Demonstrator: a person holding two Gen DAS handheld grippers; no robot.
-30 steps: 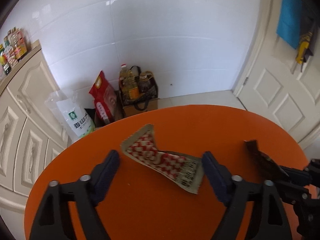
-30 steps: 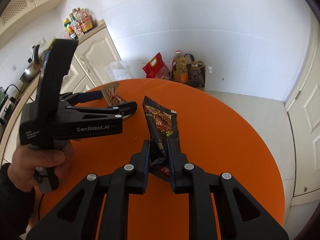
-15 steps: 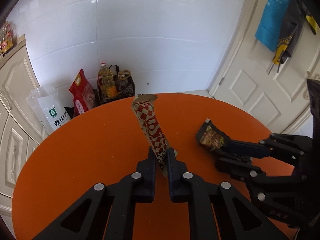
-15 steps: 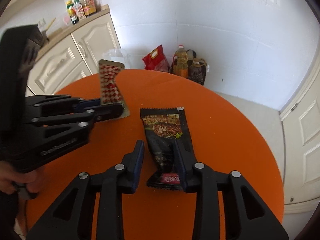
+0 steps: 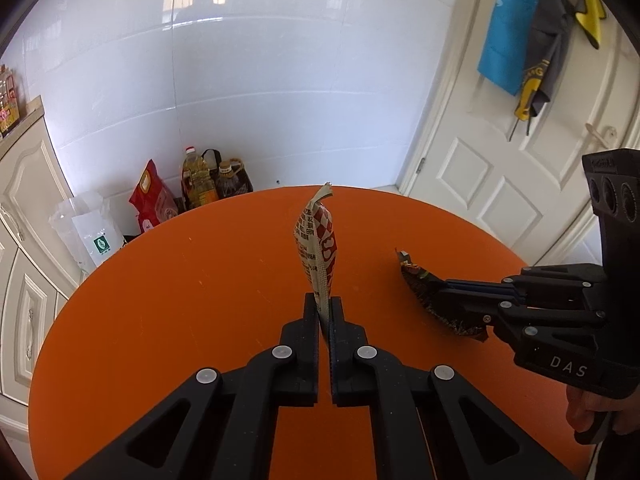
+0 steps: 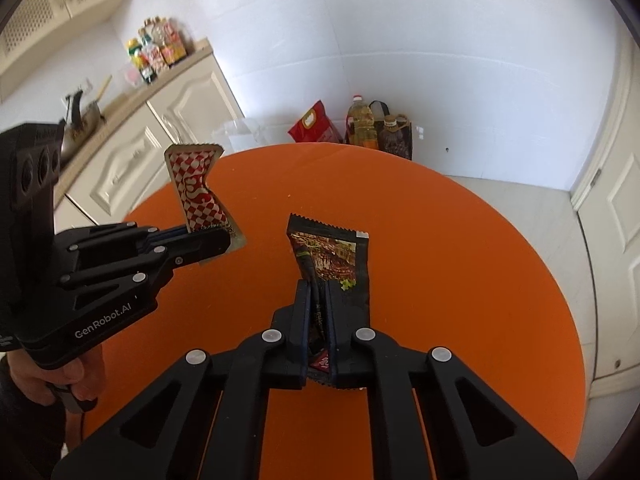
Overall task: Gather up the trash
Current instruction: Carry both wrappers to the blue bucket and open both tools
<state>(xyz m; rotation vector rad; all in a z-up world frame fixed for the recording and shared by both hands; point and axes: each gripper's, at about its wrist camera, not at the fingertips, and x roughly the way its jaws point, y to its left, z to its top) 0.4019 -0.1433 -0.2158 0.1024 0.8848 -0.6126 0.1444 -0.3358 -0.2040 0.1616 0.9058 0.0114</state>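
Both grippers clamped: L gripper [image 5: 324,309] on checkered wrapper [image 5: 318,248], R gripper [image 6: 319,300] on dark wrapper [image 6: 328,254]

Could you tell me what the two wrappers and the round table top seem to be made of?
Red checkered wrapper: likely thin plastic or foil film; it creases, its edge is serrated. Dark wrapper: glossy printed film, crumpled where pinched. Orange table top: smooth, slightly shiny, perhaps plastic or laminate.

"GenRobot.AI" stood in white letters on the black body of the left claw [image 6: 224,245], "DAS" stood on the body of the right claw [image 5: 434,298], and the wrappers' small print was too fine to read.
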